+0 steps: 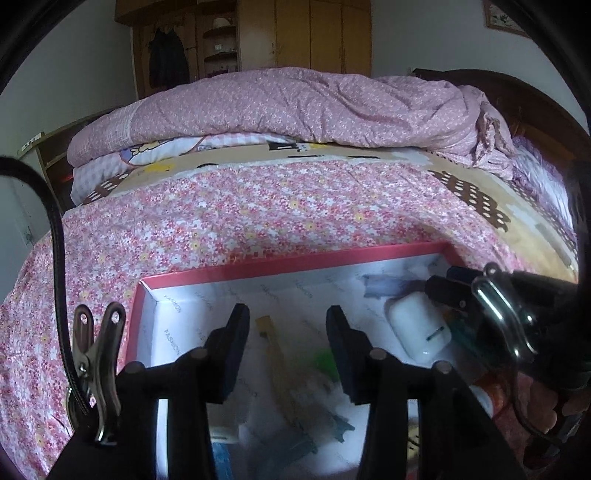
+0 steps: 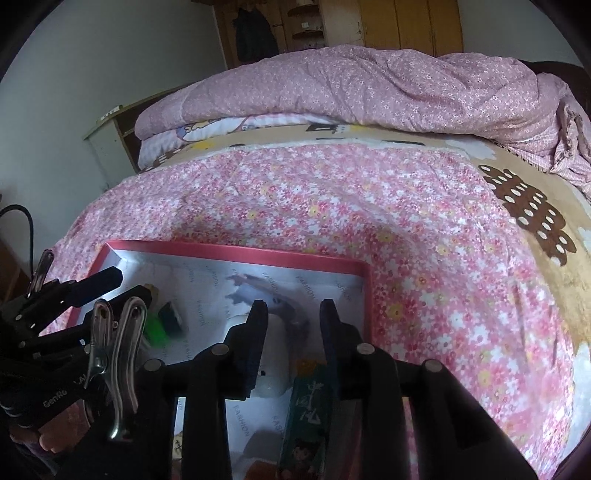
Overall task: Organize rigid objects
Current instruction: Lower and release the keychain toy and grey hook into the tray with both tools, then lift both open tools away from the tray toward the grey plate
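Resting on the flowered bedspread [image 2: 424, 229] of a bed, a shallow red-rimmed box [image 1: 295, 260] lined with white printed paper served as the landmark for everything else. Both grippers hung over it, angled downward. The left gripper [image 1: 286, 332] stood above the box's left half with its jaws apart and nothing pressed between them; below that gap, on the box floor, lay a yellowish stick-like item [image 1: 271, 339] and a small green object [image 1: 325, 360]. The right gripper [image 2: 293, 325] hovered over the box's right half, its jaws also parted, with a gap visible on each side. A white rounded case [image 2: 273, 369] lay on the box floor under and between those jaws, not clamped. Just right of the case, still inside the box, sat a green printed packet [image 2: 306, 413] bearing white characters. A grey-blue smudged patch [image 2: 258, 291] marked the lining toward the box's far wall. Beyond the box, a folded pink quilt [image 1: 295, 107] lay heaped across the far side of the bed, and wooden wardrobes [image 1: 306, 33] stood behind that.
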Motion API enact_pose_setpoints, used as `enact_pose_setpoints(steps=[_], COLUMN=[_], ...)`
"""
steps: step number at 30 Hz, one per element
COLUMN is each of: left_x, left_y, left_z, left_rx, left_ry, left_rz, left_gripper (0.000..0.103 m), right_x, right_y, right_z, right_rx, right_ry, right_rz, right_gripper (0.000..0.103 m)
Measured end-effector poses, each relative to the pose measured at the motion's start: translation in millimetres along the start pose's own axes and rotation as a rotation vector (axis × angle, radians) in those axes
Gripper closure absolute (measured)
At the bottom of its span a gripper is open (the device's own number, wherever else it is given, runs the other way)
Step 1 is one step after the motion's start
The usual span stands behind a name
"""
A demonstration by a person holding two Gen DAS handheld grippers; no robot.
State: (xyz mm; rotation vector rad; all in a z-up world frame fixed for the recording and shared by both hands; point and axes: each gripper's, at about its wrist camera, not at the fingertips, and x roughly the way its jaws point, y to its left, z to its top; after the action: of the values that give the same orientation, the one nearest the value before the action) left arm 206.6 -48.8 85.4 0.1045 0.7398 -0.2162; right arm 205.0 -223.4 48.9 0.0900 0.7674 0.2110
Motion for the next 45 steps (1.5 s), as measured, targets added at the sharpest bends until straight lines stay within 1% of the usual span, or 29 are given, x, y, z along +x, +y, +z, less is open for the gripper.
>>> enact_pose_setpoints(steps=[6, 9, 15, 23, 31, 38, 45], left_x=[-23, -39, -63, -93, -113, -115, -101], left_y=[-6, -7, -6, -7, -6, -5, -1], left_z=[-6, -12, -25, -49, -68, -99, -126], left_rx=[0.000, -0.010, -0.023, -0.028, -0.038, -0.034, -0.061], left_ry=[-0.005, -0.021, -0.025, -0.033, -0.037, 0.005, 0.067], left_rz=[-0.007, -0.006, -0.016, -0.023, -0.040, -0.047, -0.066], left_gripper=[0.058, 0.058, 0.058, 0.058, 0.057, 0.057, 0.057], right_x=[-24, -39, -72, -98, -108, -105, -96], right_y=[7, 13, 23, 33, 42, 38, 35], right_z=[-6, -14, -31, -61, -92, -119, -150], right_rx=[-0.004, -0.005, -0.005, -0.018, -0.049, -0.029, -0.042], right_ry=[-0.028, -0.033, -0.065, -0.062, -0.039, 0.004, 0.045], right_rz=[0.011, 0.018, 0.048, 0.064, 0.074, 0.070, 0.040], right_gripper=[0.072, 0.072, 0.072, 0.072, 0.072, 0.072, 0.072])
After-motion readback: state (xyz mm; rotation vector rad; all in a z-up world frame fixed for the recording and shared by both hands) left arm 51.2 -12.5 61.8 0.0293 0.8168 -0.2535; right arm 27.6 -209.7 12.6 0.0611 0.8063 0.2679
